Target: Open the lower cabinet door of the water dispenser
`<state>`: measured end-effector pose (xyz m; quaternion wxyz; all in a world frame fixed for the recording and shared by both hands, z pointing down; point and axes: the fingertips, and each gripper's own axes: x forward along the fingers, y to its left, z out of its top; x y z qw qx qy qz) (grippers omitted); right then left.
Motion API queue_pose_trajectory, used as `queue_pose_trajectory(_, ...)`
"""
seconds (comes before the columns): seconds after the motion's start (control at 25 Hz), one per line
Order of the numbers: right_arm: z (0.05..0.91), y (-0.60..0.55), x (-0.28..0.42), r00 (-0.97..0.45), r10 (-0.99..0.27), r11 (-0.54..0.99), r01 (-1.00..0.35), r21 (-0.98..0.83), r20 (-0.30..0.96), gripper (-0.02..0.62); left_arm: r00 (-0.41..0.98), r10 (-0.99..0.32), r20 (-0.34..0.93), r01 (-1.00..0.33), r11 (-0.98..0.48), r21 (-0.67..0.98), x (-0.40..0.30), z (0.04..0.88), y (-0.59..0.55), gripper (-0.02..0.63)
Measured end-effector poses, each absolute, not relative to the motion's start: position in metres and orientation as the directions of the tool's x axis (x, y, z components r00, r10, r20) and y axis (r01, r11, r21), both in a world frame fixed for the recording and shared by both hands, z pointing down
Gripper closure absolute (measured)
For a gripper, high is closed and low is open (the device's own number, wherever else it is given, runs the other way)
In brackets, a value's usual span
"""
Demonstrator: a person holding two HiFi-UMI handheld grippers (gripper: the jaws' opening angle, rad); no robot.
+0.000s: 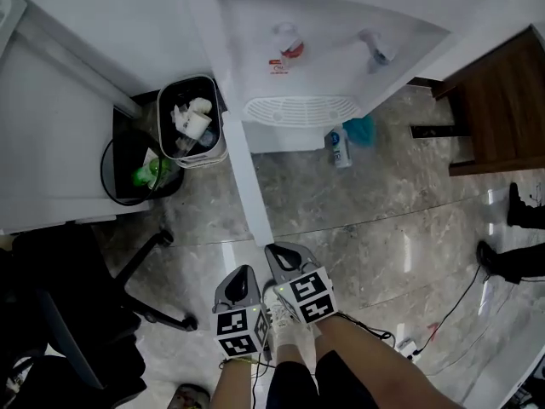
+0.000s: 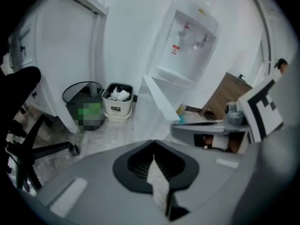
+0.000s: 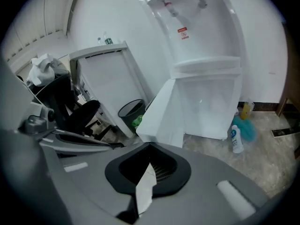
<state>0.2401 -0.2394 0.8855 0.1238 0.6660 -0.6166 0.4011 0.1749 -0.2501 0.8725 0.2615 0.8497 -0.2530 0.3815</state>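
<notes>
The white water dispenser (image 1: pixel 315 41) stands at the top of the head view, with two taps and a drip grille. Its lower cabinet door (image 1: pixel 247 186) stands swung out toward me, edge-on, its free end near my grippers. In the right gripper view the door (image 3: pixel 161 116) hangs open beside the bare cabinet front. My left gripper (image 1: pixel 245 271) and right gripper (image 1: pixel 277 250) sit side by side low over the floor, just short of the door's free edge. Both have their jaws together with nothing between them, in the left gripper view (image 2: pixel 153 142) and the right gripper view (image 3: pixel 150 144).
A white bin (image 1: pixel 197 126) full of rubbish and a black bin (image 1: pixel 140 164) stand left of the dispenser. An office chair (image 1: pixel 77 313) fills the lower left. A bottle (image 1: pixel 341 147) and teal cloth (image 1: pixel 362 129) lie under the dispenser. Wooden furniture (image 1: pixel 502 109), cables and a person's shoes (image 1: pixel 511 262) are at the right.
</notes>
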Motion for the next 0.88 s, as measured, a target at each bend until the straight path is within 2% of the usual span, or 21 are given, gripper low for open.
queue_pose_trajectory(0.36,0.882,-0.236,0.238,-0.06,-0.705,-0.221,-0.928,-0.299,0.706,0.601,0.591,-0.244,0.769,-0.642,-0.72,0.265,0.173,0.866,-0.258,0.6)
queue_pose_trajectory(0.88,0.775,-0.121,0.247,-0.019,-0.632,-0.387,-0.858,-0.337,0.775,0.601,0.591,-0.065,0.804,-0.487,-0.824,0.291,0.205,0.781,-0.169,0.6)
